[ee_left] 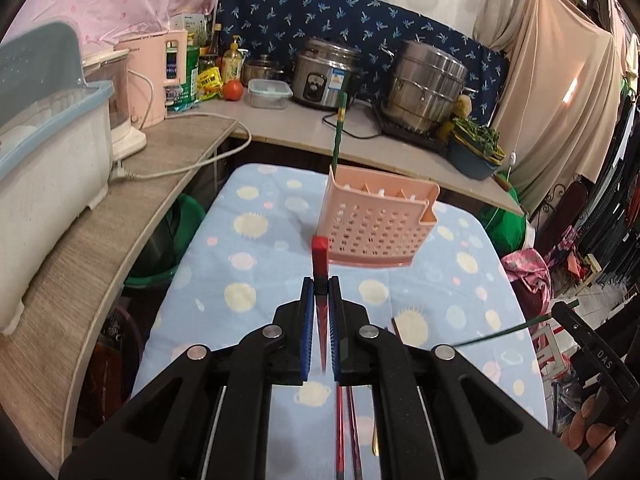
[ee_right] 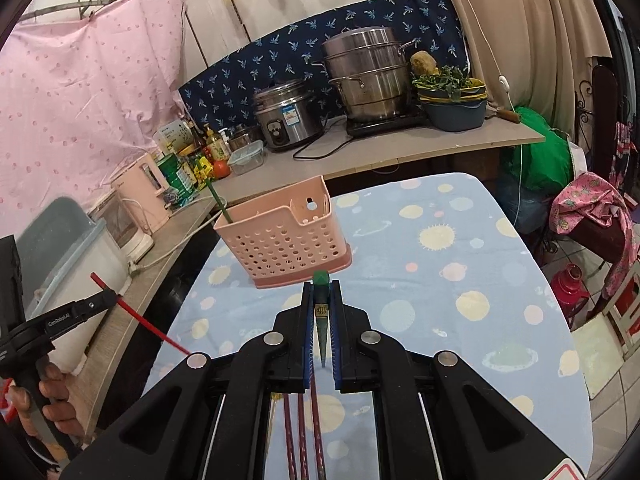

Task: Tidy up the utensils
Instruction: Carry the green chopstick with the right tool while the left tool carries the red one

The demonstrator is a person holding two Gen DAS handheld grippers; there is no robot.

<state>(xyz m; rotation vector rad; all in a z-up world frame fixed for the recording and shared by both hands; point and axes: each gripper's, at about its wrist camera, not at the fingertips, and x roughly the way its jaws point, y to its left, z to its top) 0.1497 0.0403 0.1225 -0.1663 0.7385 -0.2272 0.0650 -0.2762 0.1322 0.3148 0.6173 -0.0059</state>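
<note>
A pink perforated utensil holder (ee_left: 376, 224) stands on the blue patterned table (ee_left: 260, 248); it also shows in the right wrist view (ee_right: 284, 236). One green chopstick (ee_left: 338, 132) stands in its left corner, also visible in the right wrist view (ee_right: 216, 196). My left gripper (ee_left: 321, 292) is shut on a red chopstick (ee_left: 320, 252), held above the table just in front of the holder. My right gripper (ee_right: 321, 292) is shut on a green chopstick (ee_right: 321, 280), also in front of the holder. Several more chopsticks (ee_right: 302, 432) lie on the table under the grippers.
A counter (ee_left: 280, 128) behind the table holds a rice cooker (ee_left: 326, 74), a steel steamer pot (ee_left: 426, 84), a kettle (ee_left: 154, 76), bottles and a bowl of greens (ee_right: 454, 96). A white dish box (ee_left: 44, 152) stands at the left. A green basin (ee_left: 168, 240) sits under the counter.
</note>
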